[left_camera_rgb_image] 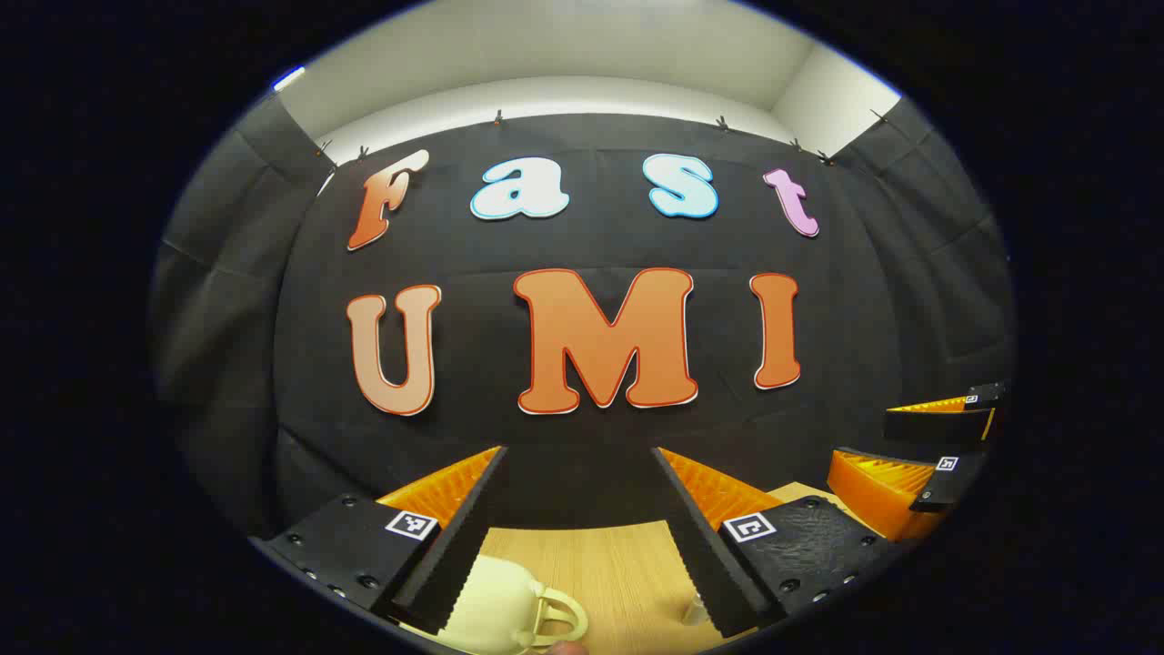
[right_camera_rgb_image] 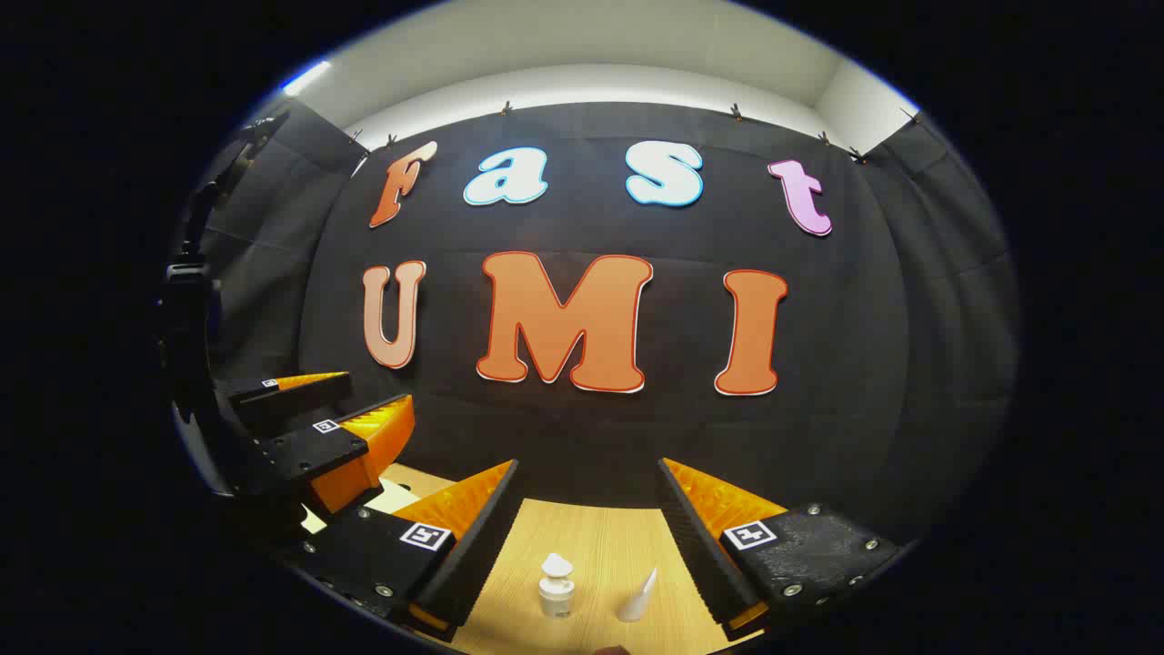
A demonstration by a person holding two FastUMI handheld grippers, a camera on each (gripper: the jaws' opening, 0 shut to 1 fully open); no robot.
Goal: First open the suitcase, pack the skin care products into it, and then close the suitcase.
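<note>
Both hand-held grippers, left (left_camera_rgb_image: 577, 473) and right (right_camera_rgb_image: 587, 487), hang spread above the table (right_camera_rgb_image: 596, 537) (suitcase (left_camera_rgb_image: 496, 600) closed, a pump bottle (right_camera_rgb_image: 556, 587) standing).

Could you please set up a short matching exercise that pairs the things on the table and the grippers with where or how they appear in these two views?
Things:
1. cream suitcase
2. small white bottle
3. white tube
4. left gripper

Descriptions:
A. open, fingers spread over the wooden table
B. leaning, between the right gripper's fingers, nearer the right-hand one
C. by the left gripper's left-hand finger, handle showing
D. upright, between the right gripper's fingers, left of the tube

Pairs: 1-C, 2-D, 3-B, 4-A
</note>
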